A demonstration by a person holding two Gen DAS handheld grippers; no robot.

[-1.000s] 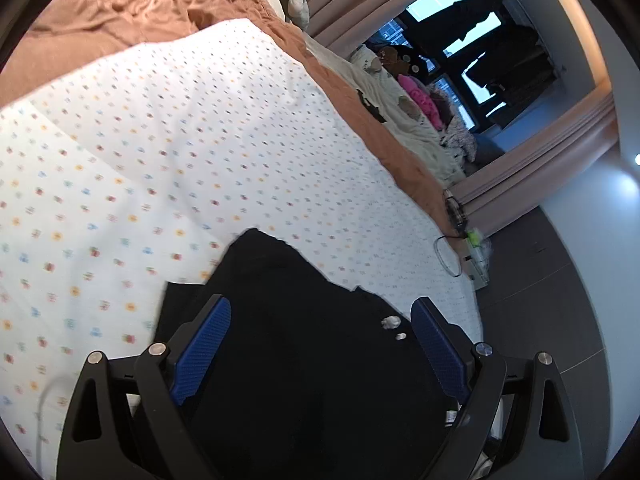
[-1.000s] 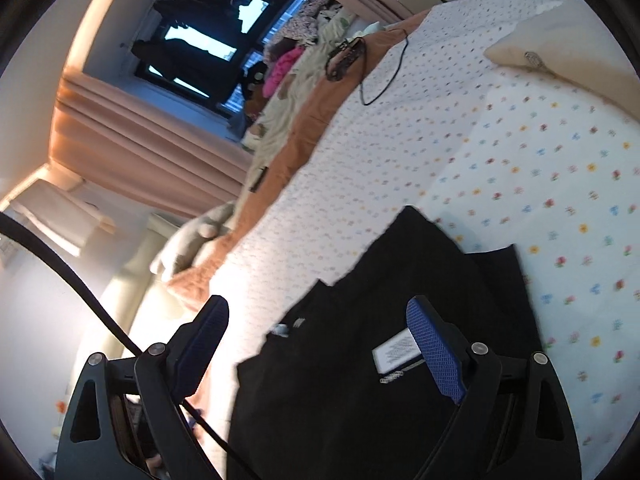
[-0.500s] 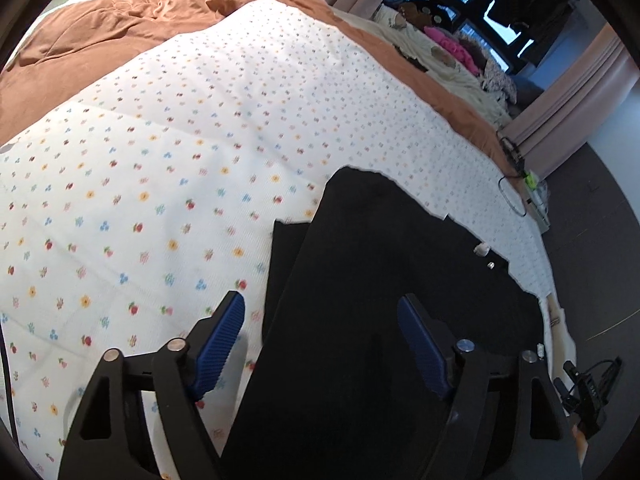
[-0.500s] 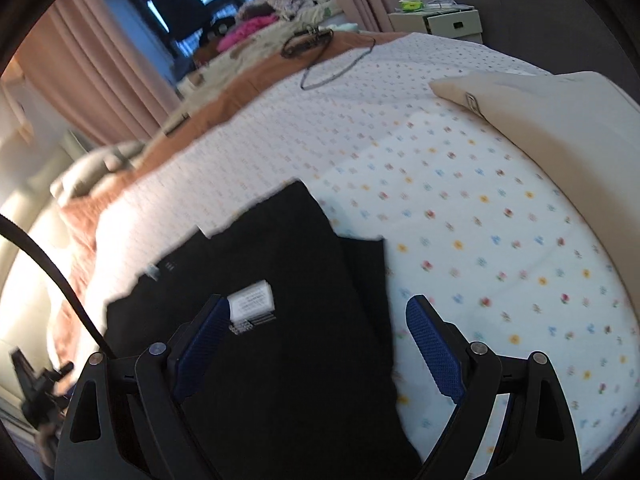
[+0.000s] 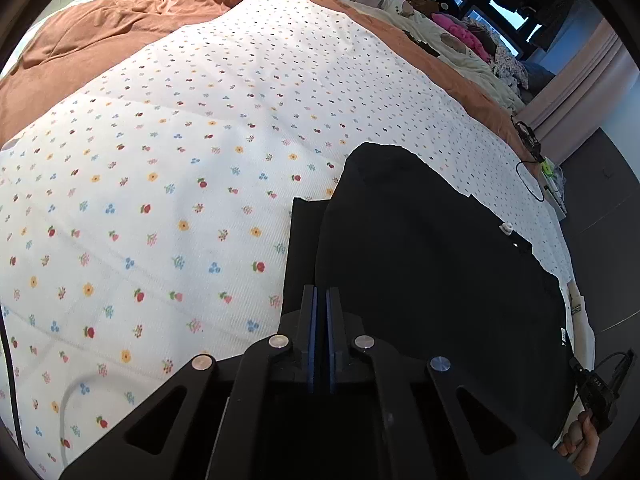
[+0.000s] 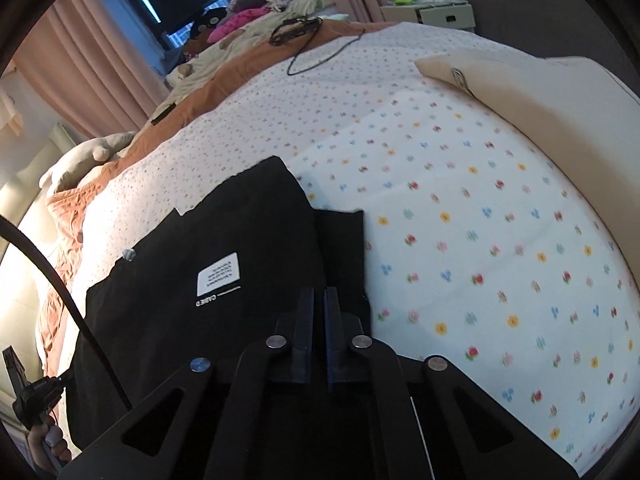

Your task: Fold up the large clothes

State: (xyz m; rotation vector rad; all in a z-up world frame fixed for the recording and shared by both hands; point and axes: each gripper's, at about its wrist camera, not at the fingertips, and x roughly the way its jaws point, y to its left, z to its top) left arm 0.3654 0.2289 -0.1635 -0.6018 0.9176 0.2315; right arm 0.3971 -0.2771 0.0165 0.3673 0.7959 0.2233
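A black garment [image 5: 420,260] lies folded on the flower-print bed sheet [image 5: 160,200]. My left gripper [image 5: 320,292] is shut on its near left edge, with dark cloth between the blue pads. In the right wrist view the same garment [image 6: 248,240] shows a white label [image 6: 218,274] facing up. My right gripper [image 6: 318,292] is shut on the near right edge, beside a narrower folded strip of the cloth. Both grippers point down at the bed.
A brown duvet [image 5: 120,20] covers the far side of the bed, with a pile of clothes [image 5: 460,32] beyond it by the window. A cream pillow [image 6: 540,92] lies to the right. A black cable [image 6: 320,48] crosses the sheet. A person's hand [image 5: 580,444] holds the other gripper.
Both pairs of jaws were wide apart over the garment and have come together on its near edge. Both grippers dropped closer to the cloth and rolled level.
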